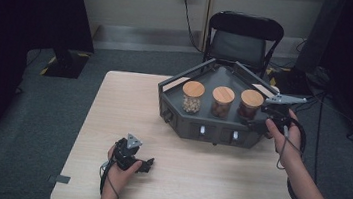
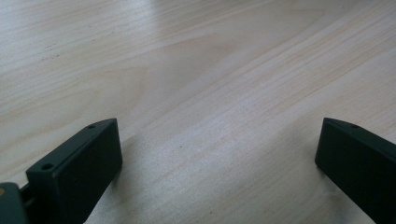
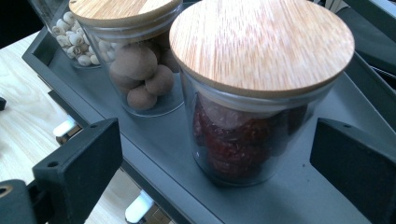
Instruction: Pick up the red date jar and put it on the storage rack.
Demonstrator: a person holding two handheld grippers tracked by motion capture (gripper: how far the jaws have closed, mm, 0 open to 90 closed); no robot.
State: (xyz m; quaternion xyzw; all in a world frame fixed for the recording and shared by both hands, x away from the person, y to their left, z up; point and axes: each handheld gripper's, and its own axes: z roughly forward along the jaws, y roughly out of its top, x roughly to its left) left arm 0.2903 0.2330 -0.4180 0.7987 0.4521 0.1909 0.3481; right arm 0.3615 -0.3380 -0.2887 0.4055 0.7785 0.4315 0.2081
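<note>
Holding your right gripper (image 1: 256, 119) at the front right of the dark grey tray (image 1: 176, 87), you point it at the jar with red contents (image 3: 261, 100). Its jaws are wide apart, one on each side of this jar, and they do not touch the glass. The jar stands upright in the tray on the desk (image 1: 112, 117), at the right end of a row of three, with its wooden lid (image 3: 261, 44) on top. Just beside it stands the jar with brown balls (image 3: 144, 74), and farther along the jar with pale nuts (image 3: 70, 35). Your left gripper (image 1: 149, 164) rests low over the bare desk near the front edge, well apart from the tray. Its jaws are also wide apart and hold nothing.
</note>
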